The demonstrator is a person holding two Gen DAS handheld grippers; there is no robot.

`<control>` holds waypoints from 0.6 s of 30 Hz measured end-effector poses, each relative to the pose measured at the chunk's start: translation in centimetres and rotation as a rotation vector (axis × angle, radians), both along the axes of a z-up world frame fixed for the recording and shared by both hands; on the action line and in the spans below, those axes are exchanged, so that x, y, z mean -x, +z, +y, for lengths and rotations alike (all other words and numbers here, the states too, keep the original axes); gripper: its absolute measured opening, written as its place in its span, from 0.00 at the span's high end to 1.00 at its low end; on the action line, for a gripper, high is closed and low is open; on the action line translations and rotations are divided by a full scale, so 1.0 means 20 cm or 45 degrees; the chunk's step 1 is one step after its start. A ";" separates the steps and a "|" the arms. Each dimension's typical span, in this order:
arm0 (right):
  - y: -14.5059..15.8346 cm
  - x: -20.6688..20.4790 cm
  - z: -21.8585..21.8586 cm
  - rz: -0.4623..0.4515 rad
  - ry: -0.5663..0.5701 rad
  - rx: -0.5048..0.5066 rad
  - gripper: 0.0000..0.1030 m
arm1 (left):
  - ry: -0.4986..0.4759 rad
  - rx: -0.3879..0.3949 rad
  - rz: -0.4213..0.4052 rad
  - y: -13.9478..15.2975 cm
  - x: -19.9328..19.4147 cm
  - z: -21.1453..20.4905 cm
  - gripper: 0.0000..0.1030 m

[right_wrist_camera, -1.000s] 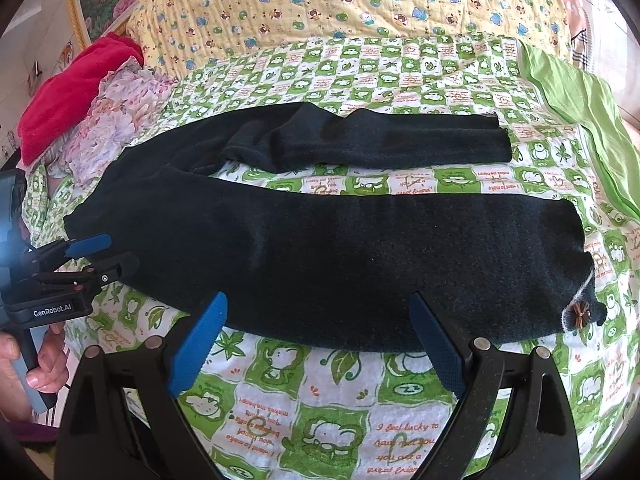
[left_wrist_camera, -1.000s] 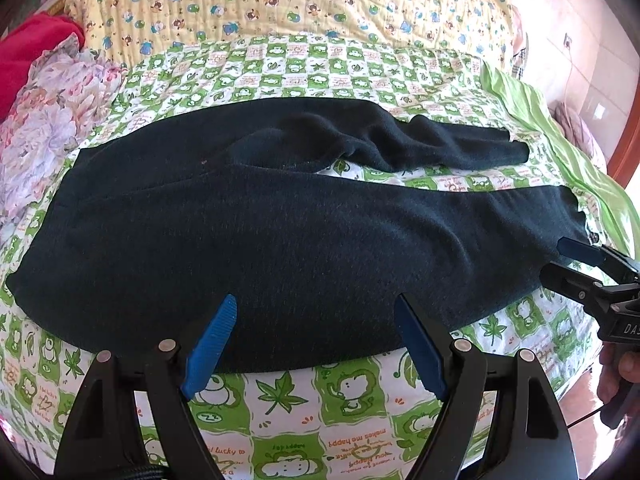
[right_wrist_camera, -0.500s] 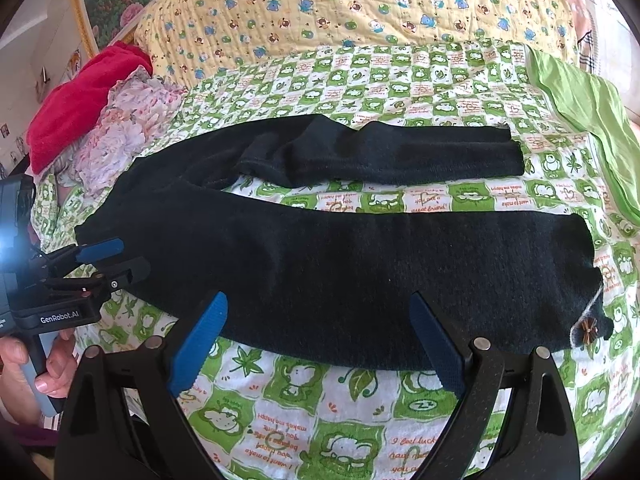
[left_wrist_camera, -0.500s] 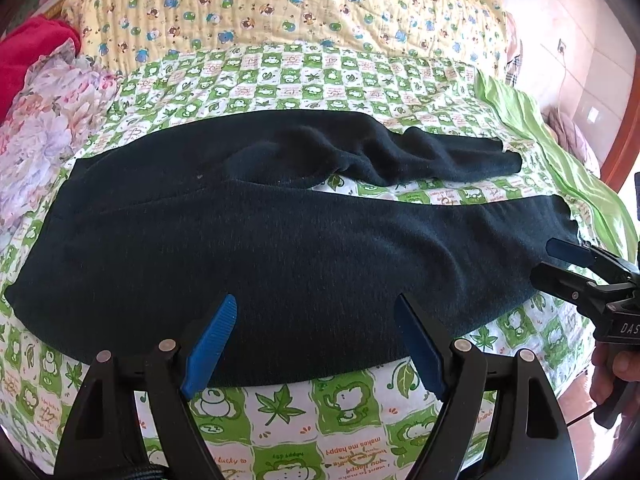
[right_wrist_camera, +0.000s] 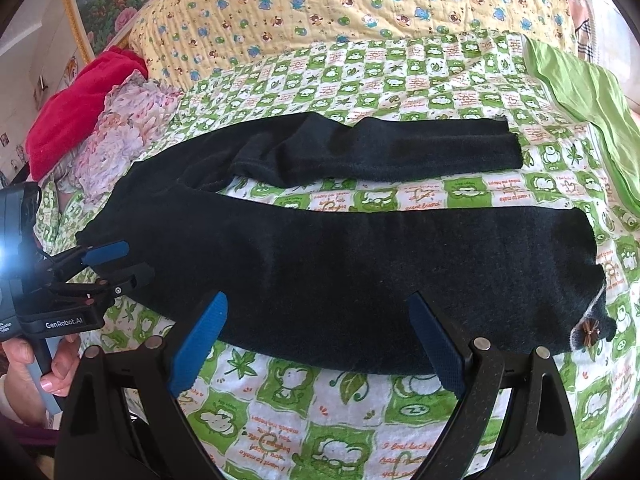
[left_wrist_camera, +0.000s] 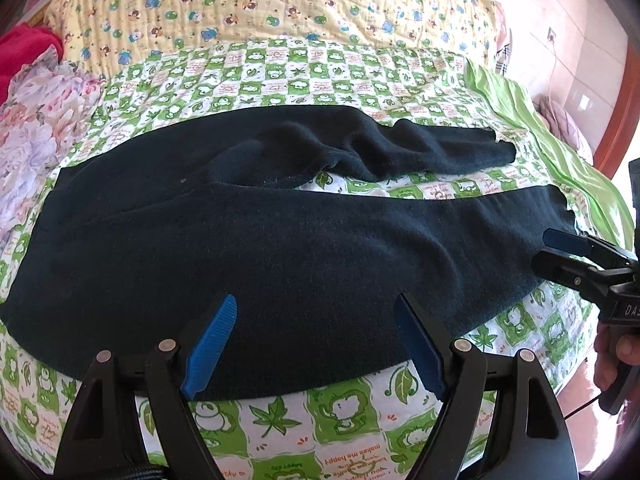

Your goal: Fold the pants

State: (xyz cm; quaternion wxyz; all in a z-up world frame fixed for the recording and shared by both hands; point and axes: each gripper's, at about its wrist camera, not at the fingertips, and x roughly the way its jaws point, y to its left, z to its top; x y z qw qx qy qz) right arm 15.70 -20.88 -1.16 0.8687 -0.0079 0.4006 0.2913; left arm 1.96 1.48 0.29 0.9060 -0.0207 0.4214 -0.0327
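Observation:
Dark navy pants (left_wrist_camera: 248,248) lie spread across the bed, waist at the left, both legs running right; the far leg is rumpled near the crotch. They also show in the right wrist view (right_wrist_camera: 360,264). My left gripper (left_wrist_camera: 316,344) is open and empty, hovering over the near edge of the pants by the waist; it also shows at the left of the right wrist view (right_wrist_camera: 116,264). My right gripper (right_wrist_camera: 316,344) is open and empty over the near leg's front edge; it also shows at the near leg's cuff in the left wrist view (left_wrist_camera: 556,252).
A green-and-white checked sheet (left_wrist_camera: 320,412) covers the bed. A yellow quilt (left_wrist_camera: 280,0) lies behind. Floral fabric (right_wrist_camera: 124,128) and a red cloth (right_wrist_camera: 76,104) sit at the left. A plain green cloth (right_wrist_camera: 588,92) lies at the right.
Both grippers have moved a little closer over the pants' near edge. The pants have not moved and nothing has been gripped.

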 end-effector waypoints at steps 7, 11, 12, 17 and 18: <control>0.03 -0.08 -0.05 0.005 -0.031 -0.012 0.10 | -0.012 0.001 0.002 0.03 -0.09 0.03 0.21; 0.06 -0.15 -0.07 0.001 -0.047 -0.026 0.10 | -0.027 -0.019 -0.002 0.04 -0.16 0.02 0.21; 0.07 -0.17 -0.08 -0.001 -0.051 -0.024 0.10 | -0.035 -0.023 -0.001 0.05 -0.19 0.02 0.21; 0.11 -0.30 -0.11 -0.003 -0.073 -0.024 0.10 | -0.073 -0.018 0.001 0.09 -0.31 0.03 0.21; 0.11 -0.33 -0.12 0.001 -0.077 -0.027 0.10 | -0.081 -0.017 0.003 0.09 -0.34 0.03 0.21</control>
